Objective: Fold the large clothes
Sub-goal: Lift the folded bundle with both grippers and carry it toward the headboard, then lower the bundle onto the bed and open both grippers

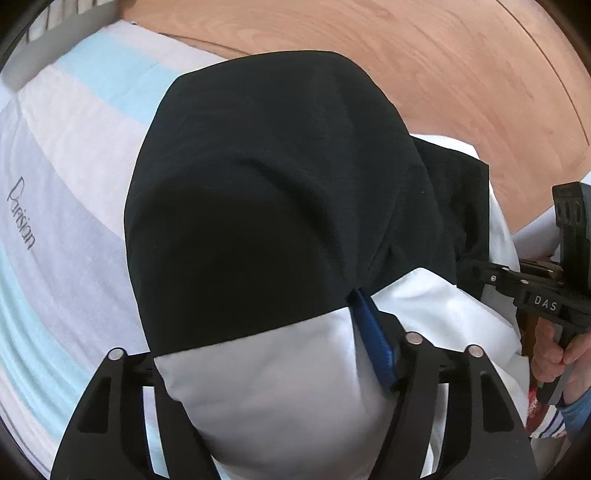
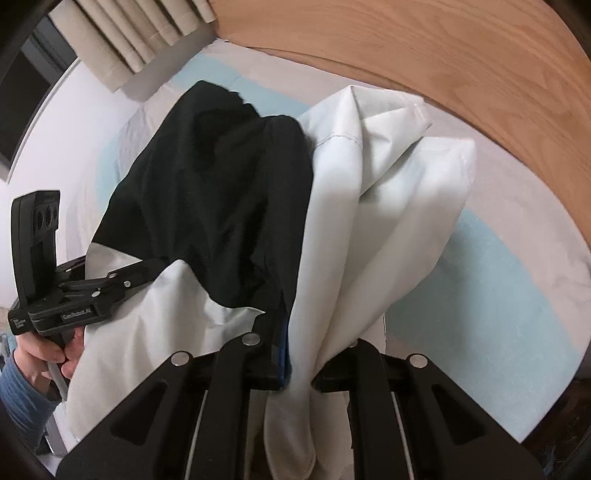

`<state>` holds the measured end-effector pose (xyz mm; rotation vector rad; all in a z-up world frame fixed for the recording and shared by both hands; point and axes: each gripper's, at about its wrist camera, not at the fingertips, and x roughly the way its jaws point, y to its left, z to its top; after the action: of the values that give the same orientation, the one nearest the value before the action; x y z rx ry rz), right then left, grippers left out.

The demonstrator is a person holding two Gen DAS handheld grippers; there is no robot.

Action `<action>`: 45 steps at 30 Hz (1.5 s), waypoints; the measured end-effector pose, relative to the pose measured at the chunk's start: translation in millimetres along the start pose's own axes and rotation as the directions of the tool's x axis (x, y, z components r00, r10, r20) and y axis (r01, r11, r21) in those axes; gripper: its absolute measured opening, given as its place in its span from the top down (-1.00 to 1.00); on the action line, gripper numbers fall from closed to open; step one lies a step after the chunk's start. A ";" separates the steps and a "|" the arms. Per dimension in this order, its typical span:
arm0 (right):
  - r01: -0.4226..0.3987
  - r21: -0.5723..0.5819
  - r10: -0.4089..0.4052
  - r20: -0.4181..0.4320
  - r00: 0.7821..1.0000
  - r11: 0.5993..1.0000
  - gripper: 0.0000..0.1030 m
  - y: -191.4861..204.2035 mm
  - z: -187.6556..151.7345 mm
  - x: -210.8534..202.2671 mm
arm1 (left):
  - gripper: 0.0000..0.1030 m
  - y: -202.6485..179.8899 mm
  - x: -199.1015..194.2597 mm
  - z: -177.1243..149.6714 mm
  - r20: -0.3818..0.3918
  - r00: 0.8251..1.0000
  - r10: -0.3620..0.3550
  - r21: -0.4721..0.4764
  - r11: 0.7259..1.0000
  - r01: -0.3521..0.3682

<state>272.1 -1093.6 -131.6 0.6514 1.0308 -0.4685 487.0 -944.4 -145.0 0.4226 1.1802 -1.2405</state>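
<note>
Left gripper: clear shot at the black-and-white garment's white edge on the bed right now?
Likely yes. The left gripper stands open with the garment white panel already between its fingers, nothing in the way; the right gripper pinches the same garment further along.

We see a black-and-white garment [image 1: 280,206] of soft matt cloth, its black panel finely woven and its white panel smooth with a faint sheen. Beneath it the bed sheet [image 1: 74,155] looks like matt cotton in pale blue, grey and white stripes. At 1 o'clock the headboard [image 1: 461,74] is polished wood with visible grain. The left gripper [image 1: 266,369] and right gripper [image 2: 299,365] are matt black plastic with shiny metal pins. At 11 o'clock hangs a beige pleated cloth curtain [image 2: 140,33].
</note>
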 end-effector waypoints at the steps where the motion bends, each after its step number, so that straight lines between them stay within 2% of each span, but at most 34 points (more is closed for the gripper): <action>1: 0.006 -0.002 -0.006 0.000 1.000 1.000 0.79 -1.4 -1.0 3.1 | -0.31 0.3 2.7 0.7 0.001 1.000 0.007 0.002 1.000 -0.007; 8: 0.047 0.003 -0.047 -0.006 0.999 0.999 0.75 -3.8 -7.1 17.5 | -0.42 -6.3 18.2 -0.9 0.005 0.998 0.065 0.016 0.998 -0.065; 12: 0.093 -0.024 -0.092 0.017 0.996 0.995 0.62 9.9 -2.0 18.3 | -0.42 -8.3 8.0 -0.4 0.013 0.997 0.078 -0.007 0.997 -0.078; 14: 0.137 -0.025 -0.136 0.047 0.990 0.990 0.34 13.3 -6.6 11.8 | -0.42 -13.6 -0.6 -1.6 0.025 0.996 0.086 -0.020 0.996 -0.086; 15: 0.152 -0.024 -0.151 0.061 0.987 0.988 -0.04 15.0 -8.8 9.9 | -0.44 -15.0 -3.4 -4.1 0.029 0.995 0.090 -0.022 0.996 -0.090; 16: 0.151 -0.008 -0.150 0.077 0.986 0.989 -0.19 15.0 -11.7 5.8 | -0.47 -16.3 -7.1 -5.7 0.035 0.994 0.102 -0.027 0.995 -0.101; 17: 0.147 0.004 -0.147 0.084 0.986 0.989 -0.24 13.9 -13.7 6.6 | -0.55 -17.1 -10.8 -7.6 0.038 0.992 0.119 -0.037 0.992 -0.118; 19: 0.142 0.004 -0.141 0.103 0.985 0.990 -0.51 15.9 -17.6 -0.2 | -0.68 -20.3 -17.7 -12.0 0.049 0.988 0.147 -0.047 0.988 -0.144; 21: 0.164 -0.001 -0.163 0.135 0.977 0.986 -0.61 18.4 -23.6 -10.5 | -0.81 -29.1 -29.0 -21.7 0.078 0.983 0.165 -0.049 0.986 -0.162; 24: 0.182 0.007 -0.181 0.164 0.970 0.983 -0.83 21.9 -33.5 -25.6 | -0.88 -42.7 -45.2 -39.3 0.124 0.973 0.195 -0.038 0.981 -0.191; 29: 0.260 0.010 -0.255 0.224 0.941 0.966 -0.86 34.5 -56.1 -51.9 | -0.88 -57.5 -79.1 -57.5 0.192 0.952 0.239 0.007 0.970 -0.245; 32: 0.325 0.027 -0.319 0.283 0.904 0.945 -0.86 47.5 -75.4 -77.6 | -0.88 -68.1 -112.6 -78.1 0.251 0.925 0.284 0.021 0.954 -0.298; 33: 0.352 0.035 -0.345 0.314 0.884 0.935 -0.86 53.6 -86.2 -90.8 | -0.88 -72.7 -125.6 -87.8 0.259 0.916 0.306 0.027 0.946 -0.324; 36: 0.380 0.055 -0.371 0.376 0.849 0.923 -0.86 80.0 -109.8 -122.5 | -0.89 -90.7 -153.8 -116.6 0.275 0.891 0.362 0.032 0.922 -0.385; 39: 0.358 0.099 -0.363 0.443 0.820 0.929 -0.86 93.5 -155.4 -161.9 | -0.88 -103.9 -189.6 -158.0 0.315 0.886 0.340 0.005 0.933 -0.360; 42: 0.347 0.124 -0.365 0.430 0.826 0.930 -0.86 110.6 -200.5 -185.3 | -0.88 -108.3 -215.4 -202.4 0.295 0.903 0.314 -0.036 0.948 -0.318; 45: 0.348 0.122 -0.366 0.414 0.833 0.930 -0.86 128.5 -244.6 -203.7 | -0.88 -118.6 -235.3 -242.8 0.285 0.905 0.316 -0.039 0.947 -0.318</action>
<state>109.3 -820.8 -1.7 0.3603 0.7152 -0.9236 300.7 -674.2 -1.1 0.4059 0.8187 -0.9837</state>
